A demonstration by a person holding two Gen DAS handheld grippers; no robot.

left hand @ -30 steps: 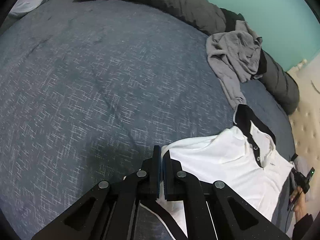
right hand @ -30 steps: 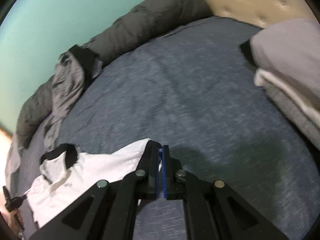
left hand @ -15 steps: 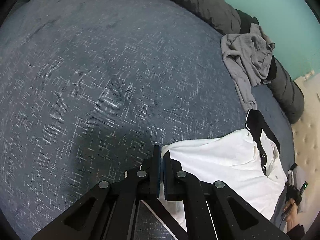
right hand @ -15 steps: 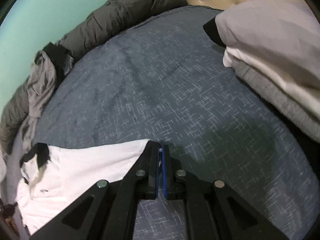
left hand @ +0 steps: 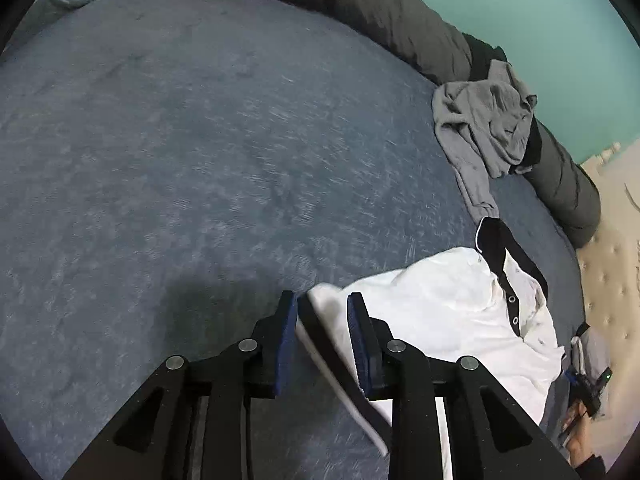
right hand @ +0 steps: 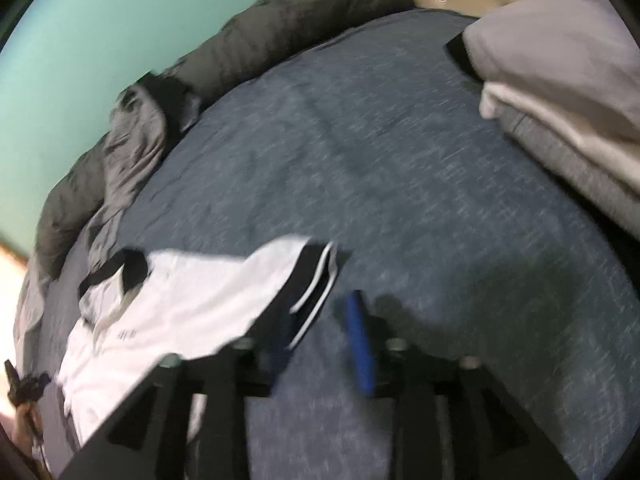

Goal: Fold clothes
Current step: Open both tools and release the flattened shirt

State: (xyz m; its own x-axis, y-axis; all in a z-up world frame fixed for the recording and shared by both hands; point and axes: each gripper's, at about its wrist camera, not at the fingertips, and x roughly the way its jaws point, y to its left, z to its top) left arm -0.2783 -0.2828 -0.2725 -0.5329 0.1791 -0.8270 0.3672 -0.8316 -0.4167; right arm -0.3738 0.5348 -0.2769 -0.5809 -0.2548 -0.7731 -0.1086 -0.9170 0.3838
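Note:
A white polo shirt [left hand: 440, 312] with a black collar lies on the blue-grey bed cover [left hand: 200, 160]. In the left wrist view my left gripper [left hand: 322, 300] has its jaws opening, and a white fold of the shirt's edge [left hand: 320, 328] lies loose between the pads. In the blurred right wrist view the shirt [right hand: 180, 300] spreads to the left. Its black-and-white striped sleeve cuff [right hand: 316, 276] rests just ahead of my right gripper [right hand: 320, 308], whose jaws are opening with only bed cover between them.
A crumpled grey garment [left hand: 488, 136] lies against a rolled dark grey duvet [left hand: 360, 0] by the teal wall. A stack of folded clothes [right hand: 560, 92] sits at the right. A hand with a small black device [left hand: 588, 392] shows beside the padded headboard [left hand: 608, 280].
Both grippers were shut on the shirt's edge and now stand parted. The cloth has slipped from the pads onto the bed. Both views have shifted across the bed.

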